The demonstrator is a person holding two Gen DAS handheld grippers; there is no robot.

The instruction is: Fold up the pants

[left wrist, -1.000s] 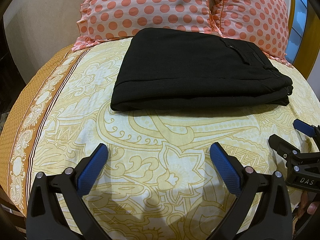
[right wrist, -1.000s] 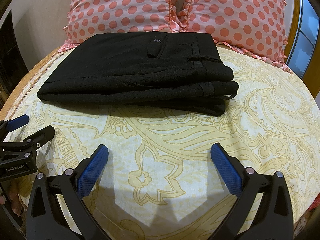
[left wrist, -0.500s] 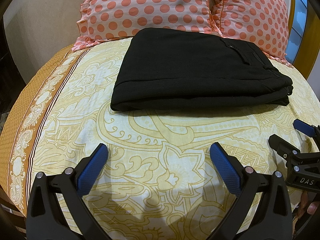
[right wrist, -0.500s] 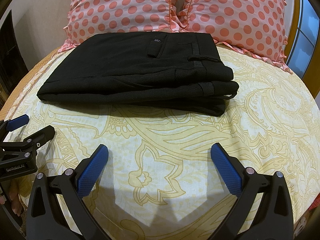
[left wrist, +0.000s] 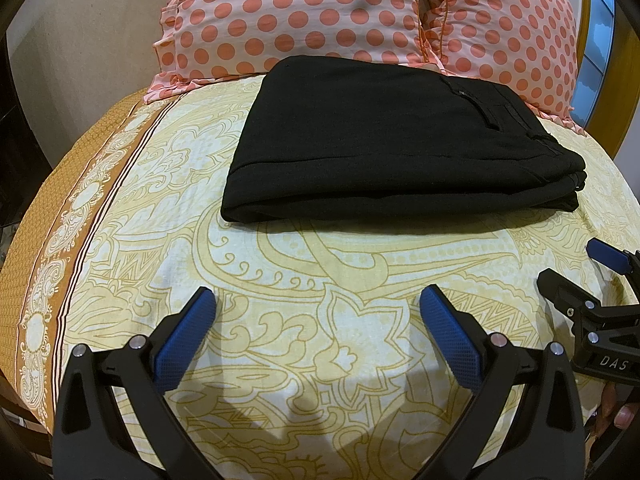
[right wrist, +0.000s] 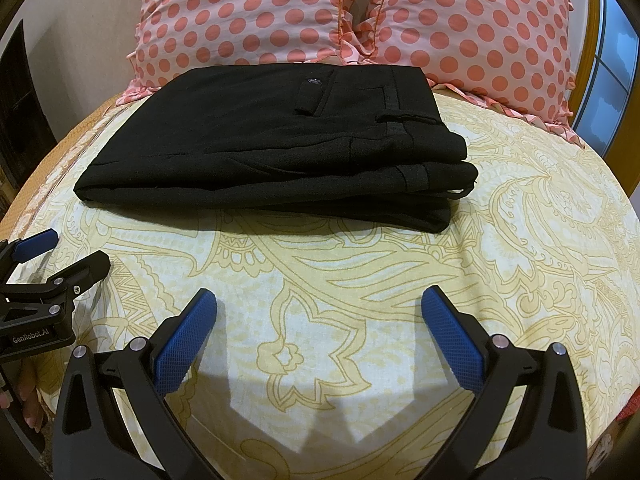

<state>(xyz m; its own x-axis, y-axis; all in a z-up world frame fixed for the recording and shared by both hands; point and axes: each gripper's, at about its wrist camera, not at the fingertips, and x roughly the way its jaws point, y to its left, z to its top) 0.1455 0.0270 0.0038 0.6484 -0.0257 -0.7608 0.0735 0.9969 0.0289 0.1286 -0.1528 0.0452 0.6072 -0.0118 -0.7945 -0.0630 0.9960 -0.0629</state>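
The black pants [left wrist: 384, 140] lie folded in a flat rectangular stack on the yellow patterned bedsheet [left wrist: 320, 280], waistband end to the right; they also show in the right wrist view [right wrist: 280, 148], with a back pocket and button on top. My left gripper [left wrist: 316, 300] is open and empty, well short of the pants' near edge. My right gripper [right wrist: 318, 300] is open and empty too, also short of the pants. The right gripper shows at the right edge of the left wrist view [left wrist: 580, 268], and the left gripper shows at the left edge of the right wrist view [right wrist: 60, 252].
Two pink pillows with orange dots [left wrist: 296, 16] [right wrist: 472, 28] lean at the head of the bed just behind the pants. The sheet's orange border [left wrist: 52, 248] marks the bed's left edge. A wooden frame and window [right wrist: 612, 64] stand at the right.
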